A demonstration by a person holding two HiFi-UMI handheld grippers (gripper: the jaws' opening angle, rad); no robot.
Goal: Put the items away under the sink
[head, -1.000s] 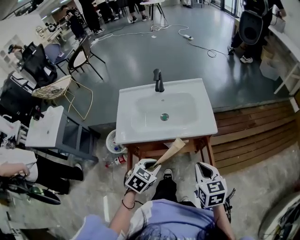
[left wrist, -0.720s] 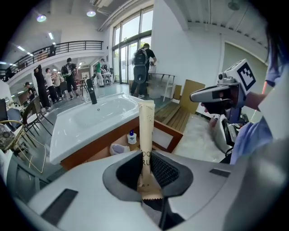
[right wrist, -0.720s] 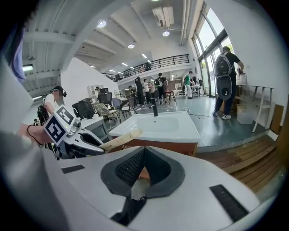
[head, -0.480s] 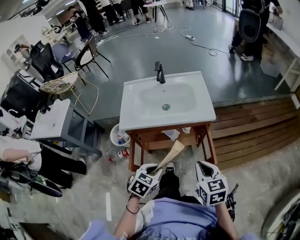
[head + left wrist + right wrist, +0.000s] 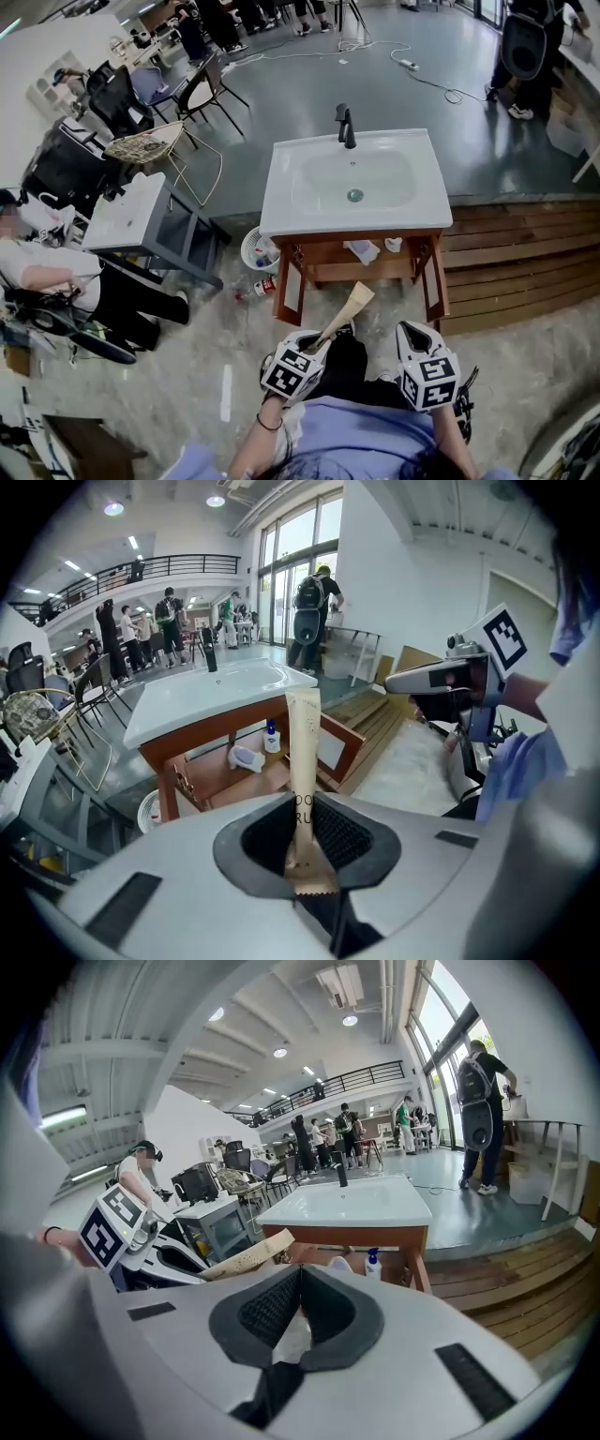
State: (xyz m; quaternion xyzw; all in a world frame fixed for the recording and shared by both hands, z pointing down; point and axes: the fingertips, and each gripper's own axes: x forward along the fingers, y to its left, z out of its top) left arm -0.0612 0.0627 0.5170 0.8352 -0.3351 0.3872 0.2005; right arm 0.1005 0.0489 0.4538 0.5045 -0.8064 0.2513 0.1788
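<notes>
Our left hand-held gripper (image 5: pixel 316 343) clenched the paper packet (image 5: pixel 347 309) by its end, our right hand-held gripper (image 5: pixel 410 330) closed empty, short of the under-sink shelf (image 5: pixel 328 273), and we judged the packet's tall top might snag the cabinet rail (image 5: pixel 366 237).

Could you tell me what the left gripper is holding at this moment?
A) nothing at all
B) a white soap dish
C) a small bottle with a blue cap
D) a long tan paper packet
D: in the left gripper view, the left gripper has its jaws pressed on a long tan paper packet, which sticks out toward the wooden sink cabinet.
</notes>
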